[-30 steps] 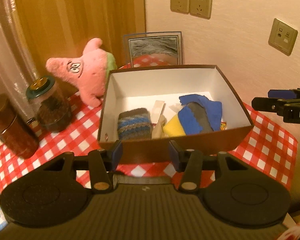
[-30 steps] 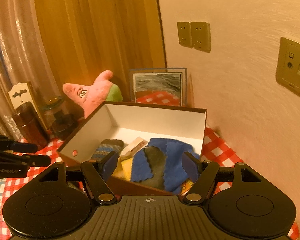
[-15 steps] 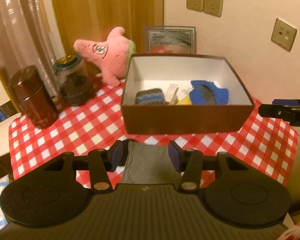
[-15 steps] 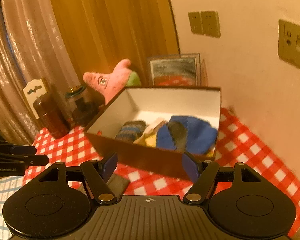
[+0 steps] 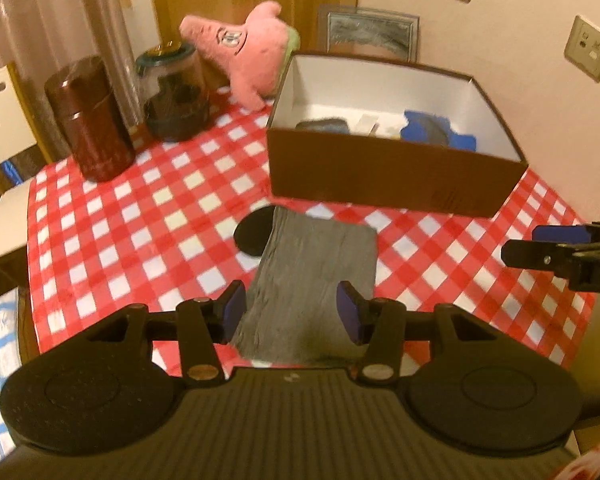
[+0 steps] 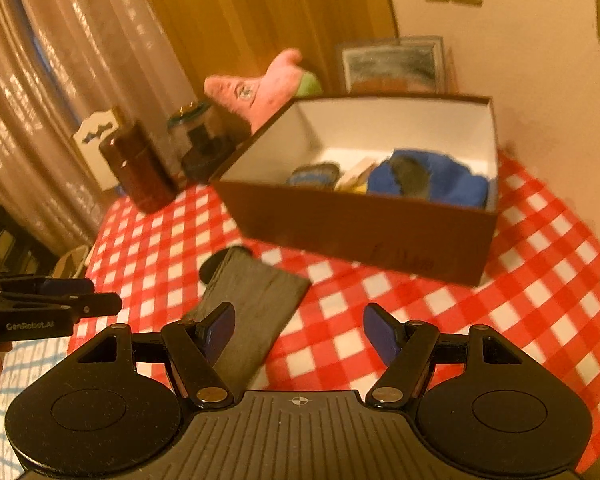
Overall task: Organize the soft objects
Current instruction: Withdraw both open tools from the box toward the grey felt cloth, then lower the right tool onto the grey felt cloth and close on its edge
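Both grippers backed off box (image 5: 384, 184) | left gripper (image 6: 40, 308): "GenRobot.AI"

The box's (image 5: 392, 184) front wall hides the lower parts of the soft things inside, so the striped item (image 6: 314, 172) shows only its top. The grey cloth's (image 5: 312, 280) near end is hidden behind the left claw's (image 5: 291, 312) body. The right-wrist view is motion-blurred; the lettering on the box cannot be read.

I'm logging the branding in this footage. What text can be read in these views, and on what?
"GenRobot.AI": on the left gripper, seen from the right wrist.
"DA", cut off by the frame edge: on the right gripper, seen from the left wrist.
Faint marks on the brown box front: too blurred to read.
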`<control>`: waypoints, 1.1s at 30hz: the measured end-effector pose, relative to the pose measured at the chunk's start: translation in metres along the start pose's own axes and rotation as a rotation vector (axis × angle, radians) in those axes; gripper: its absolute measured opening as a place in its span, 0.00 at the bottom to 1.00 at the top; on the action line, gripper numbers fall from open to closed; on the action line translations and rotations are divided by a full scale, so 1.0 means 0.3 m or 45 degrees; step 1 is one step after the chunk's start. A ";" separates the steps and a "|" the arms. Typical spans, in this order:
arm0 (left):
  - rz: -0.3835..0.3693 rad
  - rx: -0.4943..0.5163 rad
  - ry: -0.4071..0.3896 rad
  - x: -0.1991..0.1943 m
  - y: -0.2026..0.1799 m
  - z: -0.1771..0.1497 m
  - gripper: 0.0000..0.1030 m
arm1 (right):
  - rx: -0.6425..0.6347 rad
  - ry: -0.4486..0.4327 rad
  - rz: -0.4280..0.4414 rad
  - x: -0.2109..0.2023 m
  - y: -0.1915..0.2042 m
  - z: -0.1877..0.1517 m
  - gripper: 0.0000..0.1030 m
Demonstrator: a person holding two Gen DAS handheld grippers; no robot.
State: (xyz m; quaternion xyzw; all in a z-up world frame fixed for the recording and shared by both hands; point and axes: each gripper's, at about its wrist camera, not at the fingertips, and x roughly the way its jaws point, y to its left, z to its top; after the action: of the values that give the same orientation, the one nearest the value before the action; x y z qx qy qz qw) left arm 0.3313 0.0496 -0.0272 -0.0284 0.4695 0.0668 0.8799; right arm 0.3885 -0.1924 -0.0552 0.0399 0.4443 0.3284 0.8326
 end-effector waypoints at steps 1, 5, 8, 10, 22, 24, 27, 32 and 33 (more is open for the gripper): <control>0.007 -0.003 0.011 0.006 0.002 -0.010 0.46 | -0.001 0.015 0.005 0.011 0.005 -0.008 0.69; 0.017 -0.027 0.055 0.032 0.014 -0.042 0.46 | -0.022 0.080 0.023 0.060 0.033 -0.046 0.69; 0.032 -0.034 0.081 0.053 0.021 -0.060 0.46 | -0.017 0.123 0.038 0.093 0.042 -0.069 0.69; 0.033 -0.040 0.097 0.066 0.028 -0.068 0.46 | -0.007 0.150 0.048 0.121 0.047 -0.080 0.69; 0.089 -0.046 0.160 0.155 0.096 -0.097 0.46 | 0.056 0.282 0.086 0.284 0.072 -0.112 0.69; 0.102 -0.045 0.172 0.173 0.107 -0.104 0.46 | 0.080 0.296 0.095 0.310 0.076 -0.116 0.69; 0.111 -0.045 0.192 0.203 0.123 -0.118 0.46 | 0.112 0.315 0.109 0.348 0.077 -0.120 0.68; 0.106 -0.062 0.226 0.247 0.146 -0.136 0.45 | 0.164 0.344 0.132 0.415 0.083 -0.124 0.68; 0.107 -0.063 0.230 0.256 0.150 -0.139 0.45 | 0.175 0.349 0.137 0.427 0.084 -0.124 0.67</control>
State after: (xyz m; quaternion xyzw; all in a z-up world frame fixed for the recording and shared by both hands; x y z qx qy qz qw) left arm 0.3328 0.0963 -0.1135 -0.0362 0.5460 0.1122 0.8294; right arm 0.3968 -0.1065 -0.1600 0.0754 0.5722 0.3438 0.7407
